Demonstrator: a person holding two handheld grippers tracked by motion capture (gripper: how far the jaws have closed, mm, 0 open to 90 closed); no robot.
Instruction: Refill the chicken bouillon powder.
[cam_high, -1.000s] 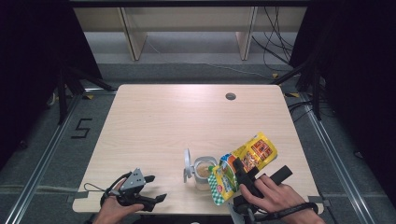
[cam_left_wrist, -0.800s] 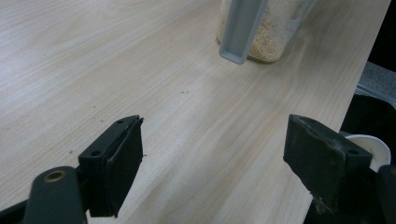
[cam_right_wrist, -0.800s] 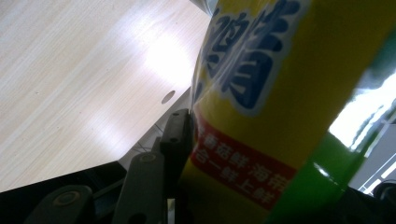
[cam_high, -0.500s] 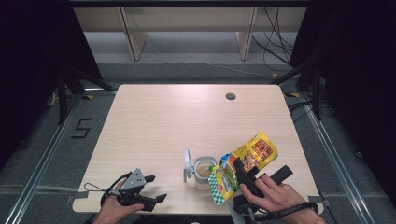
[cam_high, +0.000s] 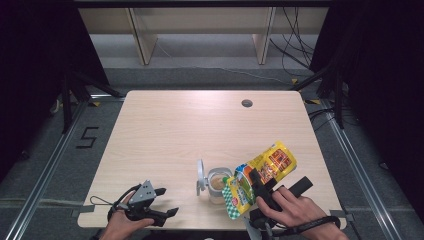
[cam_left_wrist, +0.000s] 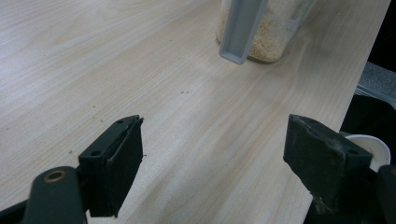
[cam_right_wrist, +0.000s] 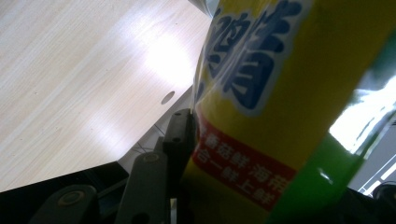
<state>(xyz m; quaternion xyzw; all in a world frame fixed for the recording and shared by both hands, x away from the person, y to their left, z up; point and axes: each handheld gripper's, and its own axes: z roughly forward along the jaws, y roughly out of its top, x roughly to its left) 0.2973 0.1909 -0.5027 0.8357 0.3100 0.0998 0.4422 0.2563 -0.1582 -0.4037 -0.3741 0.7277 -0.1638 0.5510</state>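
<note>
Your L gripper (cam_high: 162, 202) rests at the near table (cam_high: 200, 125) edge w/ jaws wide apart, nothing between, R gripper (cam_high: 257, 182) clamps the yellow snack bag (cam_high: 262, 172), tilted over the open jar (cam_high: 219, 182) just beyond.

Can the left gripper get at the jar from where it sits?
Probably yes. The left gripper is open and holds nothing, and bare table lies between it and the jar; only the hanging lid faces that side.
</note>
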